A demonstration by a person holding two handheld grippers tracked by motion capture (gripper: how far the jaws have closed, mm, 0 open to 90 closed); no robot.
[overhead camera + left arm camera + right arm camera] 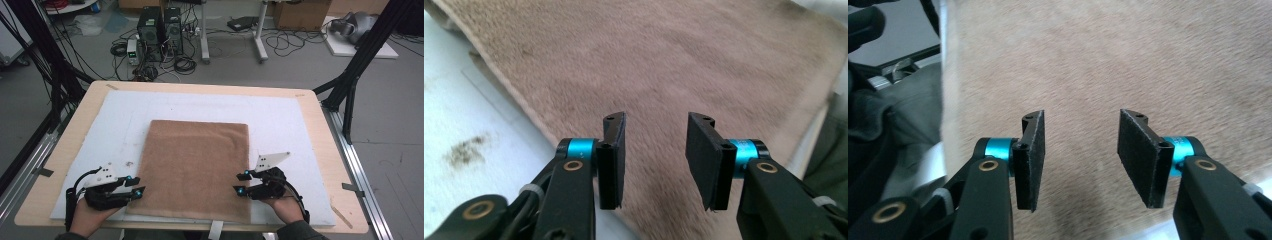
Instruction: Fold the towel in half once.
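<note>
Both the left gripper (136,185) and right gripper (241,183) gape wide, holding nothing, at opposite near side edges of the flat brown towel (195,167), white mat (290,120) bare around it.

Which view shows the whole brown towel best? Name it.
The high view: the brown towel lies flat with all four edges visible. The left gripper view and right gripper view show only close patches of its pile beyond open tongs.

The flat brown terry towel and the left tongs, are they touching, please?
Cannot tell: in the left gripper view the left tongs stand open over the brown terry towel, but neither contact nor gap shows plainly.
</note>
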